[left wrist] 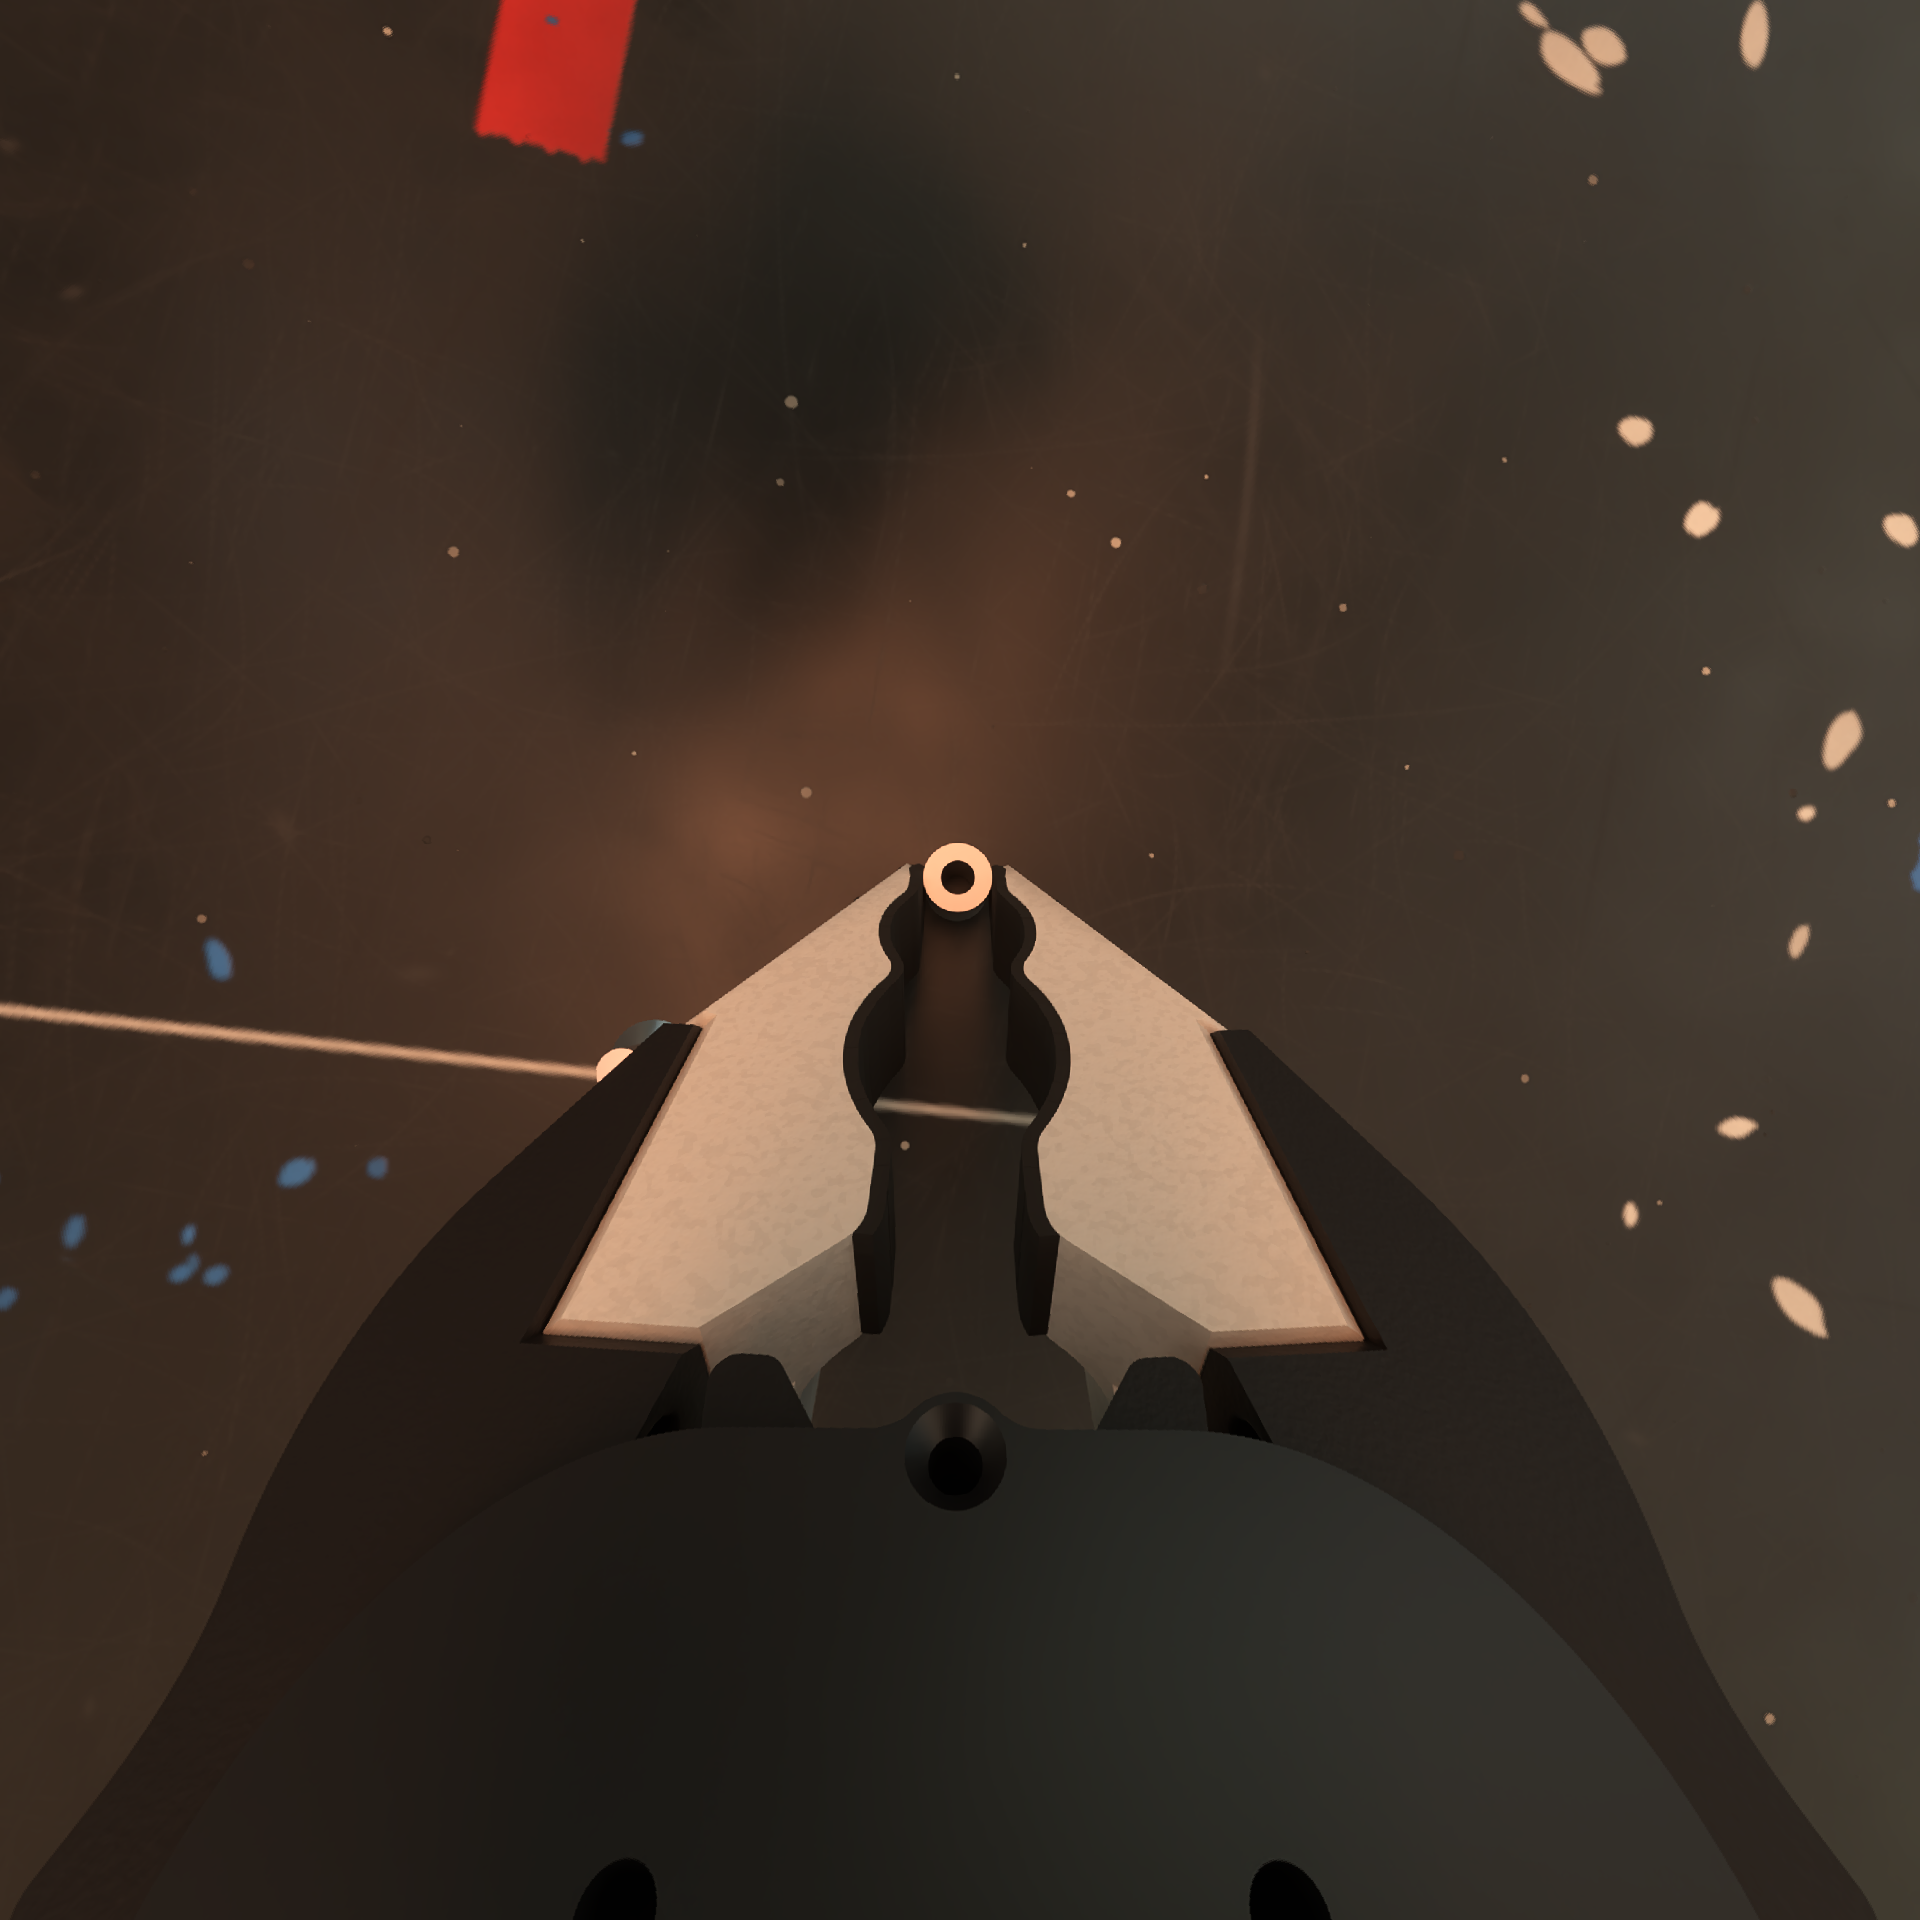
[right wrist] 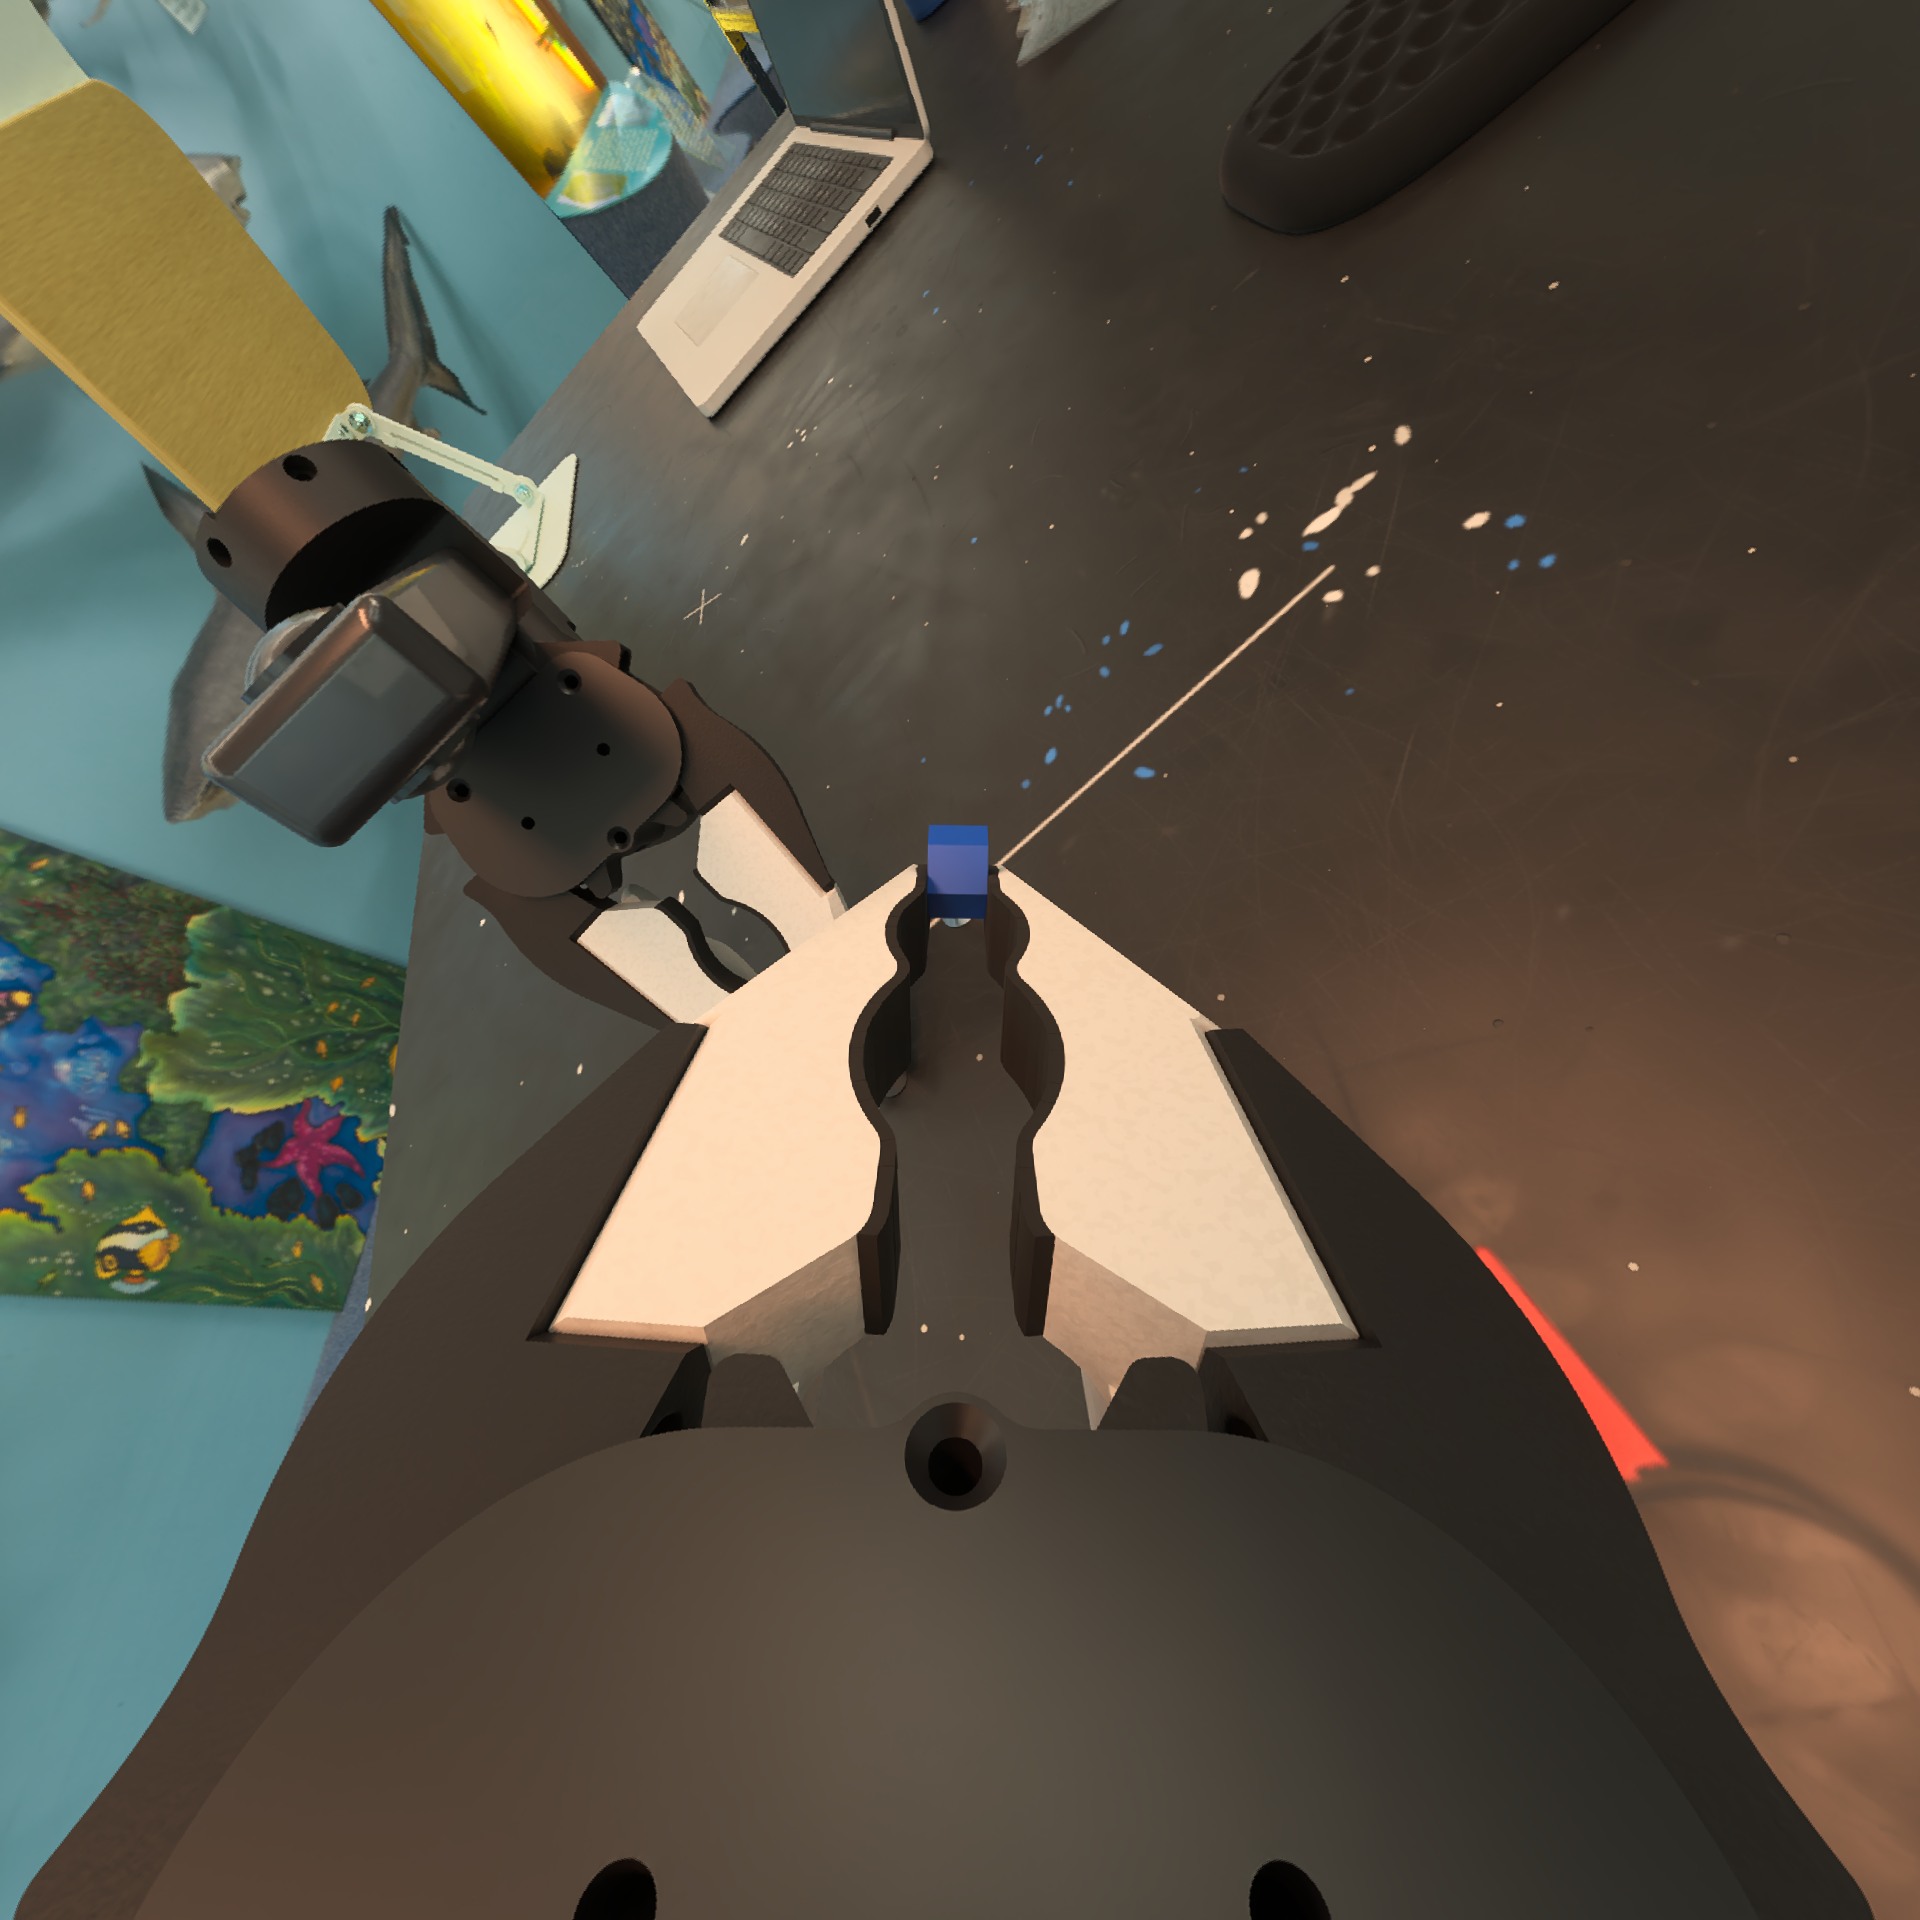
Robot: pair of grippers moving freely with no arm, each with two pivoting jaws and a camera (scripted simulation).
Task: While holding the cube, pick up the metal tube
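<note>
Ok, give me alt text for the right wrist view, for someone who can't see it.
The right tool pinches a small blue cube at its fingertips above a dark, paint-flecked table. The left tool reaches in from the left, with an open laptop farther back.

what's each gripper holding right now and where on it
The left gripper pinches the metal tube at its fingertips, seen end-on. The right gripper clamps the blue cube by two opposite side faces at its fingertips.
</note>
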